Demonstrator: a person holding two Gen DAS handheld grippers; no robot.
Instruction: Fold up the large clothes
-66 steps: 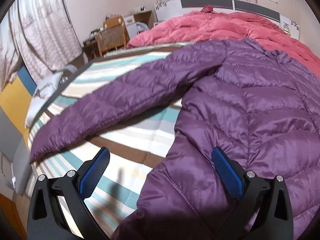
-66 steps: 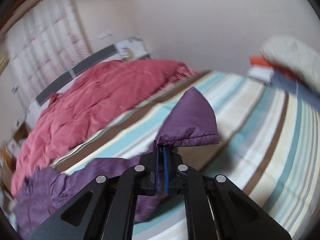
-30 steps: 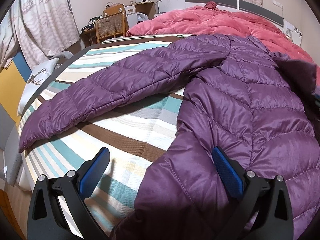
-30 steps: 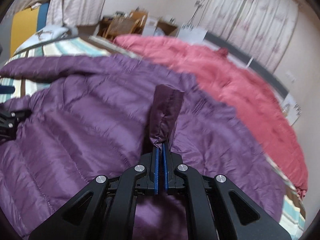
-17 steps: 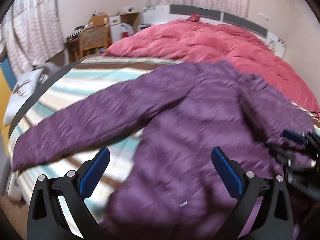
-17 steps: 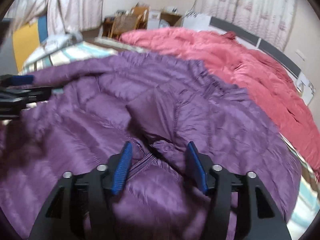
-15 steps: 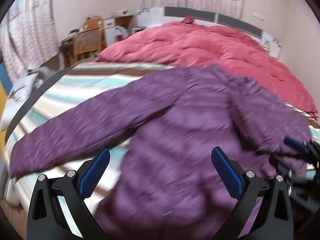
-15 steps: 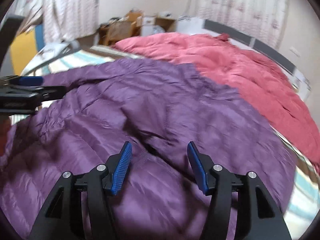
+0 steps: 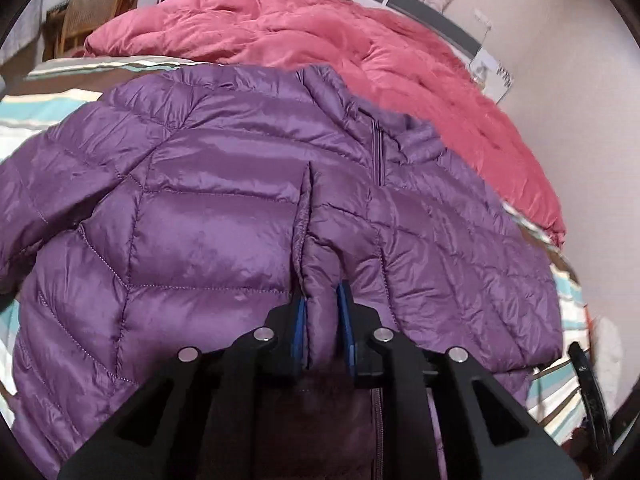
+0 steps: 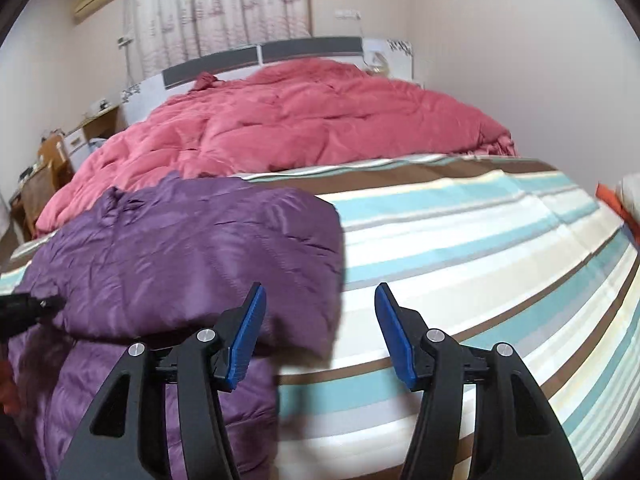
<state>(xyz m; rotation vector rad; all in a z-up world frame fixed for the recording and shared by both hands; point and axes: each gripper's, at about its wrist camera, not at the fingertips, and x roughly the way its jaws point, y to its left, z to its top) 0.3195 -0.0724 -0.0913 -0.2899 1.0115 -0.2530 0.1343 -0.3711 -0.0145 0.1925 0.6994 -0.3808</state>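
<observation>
The left gripper (image 9: 322,316) pinches a folded-over sleeve cuff of the purple down jacket (image 9: 200,220) between its blue pads. The right gripper (image 10: 320,328) hangs with jaws parted and nothing between them, above the striped bedsheet (image 10: 460,240) just beside the jacket's edge. The jacket lies across the sheet; beyond it is a rumpled pink duvet (image 10: 300,120).

The left wrist camera looks steeply down, very close over the purple down jacket (image 9: 208,216). The right wrist camera looks more level across the striped bed (image 10: 480,248). Both see the pink duvet (image 10: 312,120).
</observation>
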